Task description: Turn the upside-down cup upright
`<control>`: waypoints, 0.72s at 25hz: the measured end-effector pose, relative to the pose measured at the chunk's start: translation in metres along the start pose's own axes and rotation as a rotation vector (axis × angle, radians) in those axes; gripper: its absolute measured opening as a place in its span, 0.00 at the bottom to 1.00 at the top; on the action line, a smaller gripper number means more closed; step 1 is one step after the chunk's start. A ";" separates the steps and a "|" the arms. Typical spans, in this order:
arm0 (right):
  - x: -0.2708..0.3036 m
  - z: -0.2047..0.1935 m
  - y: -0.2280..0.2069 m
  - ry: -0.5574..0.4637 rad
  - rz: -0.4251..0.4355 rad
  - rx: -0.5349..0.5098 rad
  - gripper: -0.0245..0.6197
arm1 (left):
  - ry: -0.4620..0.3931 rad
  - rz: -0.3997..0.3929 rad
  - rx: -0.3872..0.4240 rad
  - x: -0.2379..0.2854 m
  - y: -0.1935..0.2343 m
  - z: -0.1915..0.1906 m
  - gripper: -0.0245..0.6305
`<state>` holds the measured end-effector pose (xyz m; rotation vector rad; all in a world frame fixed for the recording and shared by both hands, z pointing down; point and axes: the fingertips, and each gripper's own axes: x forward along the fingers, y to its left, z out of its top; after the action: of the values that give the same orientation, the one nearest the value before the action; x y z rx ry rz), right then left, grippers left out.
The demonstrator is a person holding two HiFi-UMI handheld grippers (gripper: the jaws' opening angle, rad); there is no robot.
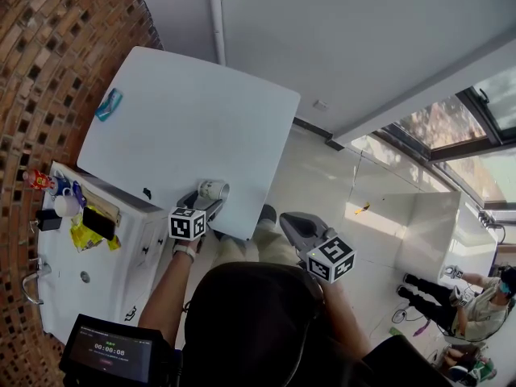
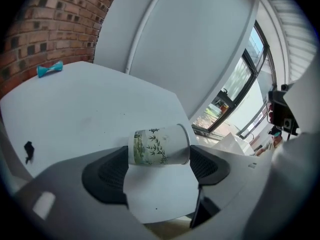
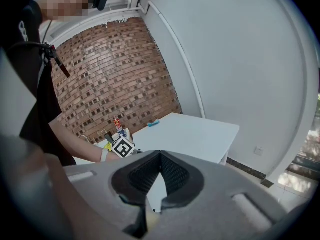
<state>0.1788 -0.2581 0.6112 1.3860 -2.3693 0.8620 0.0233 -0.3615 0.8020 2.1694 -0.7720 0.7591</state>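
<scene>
A white paper cup [image 2: 159, 146] with a green bamboo print lies on its side between the jaws of my left gripper [image 2: 160, 156], base to the left and rim to the right. The dark pads [image 2: 107, 171] touch it at both sides. In the head view the cup [image 1: 214, 189] sits at the tip of the left gripper [image 1: 211, 197], over the near edge of the white table [image 1: 185, 119]. My right gripper [image 1: 292, 221] hangs off the table's right side, over the floor. Its jaws [image 3: 160, 159] are shut with nothing between them.
A small blue object [image 1: 109, 105] lies near the table's far left edge and a small black speck [image 1: 147, 193] near the front left. A white counter [image 1: 89, 248] with a sink, cups and packets stands to the left against a brick wall. A person [image 1: 472, 297] sits at lower right.
</scene>
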 end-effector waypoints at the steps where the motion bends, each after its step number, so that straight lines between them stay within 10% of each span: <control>1: 0.000 0.000 0.000 0.001 0.001 -0.001 0.03 | -0.013 -0.016 -0.030 0.000 -0.001 0.001 0.67; 14: 0.001 -0.003 0.002 0.018 0.007 -0.011 0.03 | -0.170 -0.228 -0.510 0.005 -0.007 0.003 0.66; 18: 0.002 -0.002 0.003 0.018 0.013 -0.012 0.03 | -0.269 -0.313 -0.786 0.004 0.003 0.006 0.66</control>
<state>0.1747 -0.2567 0.6126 1.3537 -2.3691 0.8589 0.0249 -0.3691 0.8025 1.6110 -0.6832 -0.0243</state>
